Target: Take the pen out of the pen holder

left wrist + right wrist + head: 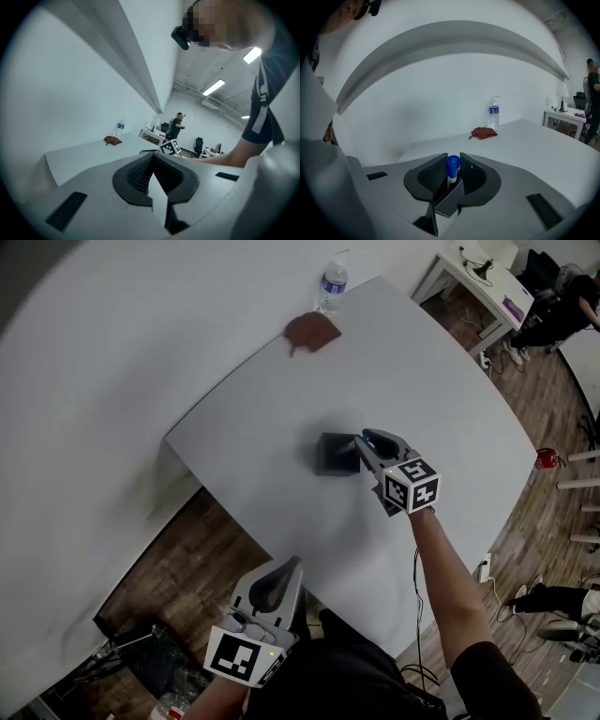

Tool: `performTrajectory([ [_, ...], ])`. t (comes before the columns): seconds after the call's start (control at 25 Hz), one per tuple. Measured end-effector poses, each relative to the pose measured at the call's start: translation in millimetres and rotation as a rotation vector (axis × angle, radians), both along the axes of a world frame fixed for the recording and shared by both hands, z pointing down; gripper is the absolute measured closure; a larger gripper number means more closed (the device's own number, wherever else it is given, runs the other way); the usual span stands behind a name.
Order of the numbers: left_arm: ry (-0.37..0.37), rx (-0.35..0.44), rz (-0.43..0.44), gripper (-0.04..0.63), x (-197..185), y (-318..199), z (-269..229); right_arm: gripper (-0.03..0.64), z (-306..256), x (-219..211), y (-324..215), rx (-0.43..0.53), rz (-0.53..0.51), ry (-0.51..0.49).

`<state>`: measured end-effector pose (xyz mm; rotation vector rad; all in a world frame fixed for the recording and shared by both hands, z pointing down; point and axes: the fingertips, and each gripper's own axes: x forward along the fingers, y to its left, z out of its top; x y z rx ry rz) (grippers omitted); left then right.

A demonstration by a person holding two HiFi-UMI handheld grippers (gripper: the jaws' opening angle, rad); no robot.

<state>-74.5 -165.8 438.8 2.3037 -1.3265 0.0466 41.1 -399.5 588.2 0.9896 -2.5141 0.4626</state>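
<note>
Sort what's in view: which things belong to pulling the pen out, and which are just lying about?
Job: right tool; blue-capped pen in its grip; dark pen holder.
Lying about: water bottle; brown cloth; left tool, idle.

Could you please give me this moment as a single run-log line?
right gripper: closed on pen | pen: upright, in pen holder | left gripper: shut, empty
</note>
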Motion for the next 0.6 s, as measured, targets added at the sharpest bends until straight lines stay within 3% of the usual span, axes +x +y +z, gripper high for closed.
performTrajectory([
  [0.6,-0.031,0.106,0.005,0.589,37,30,-46,0.531,-127,12,77,0.095,0.0,-0.12],
])
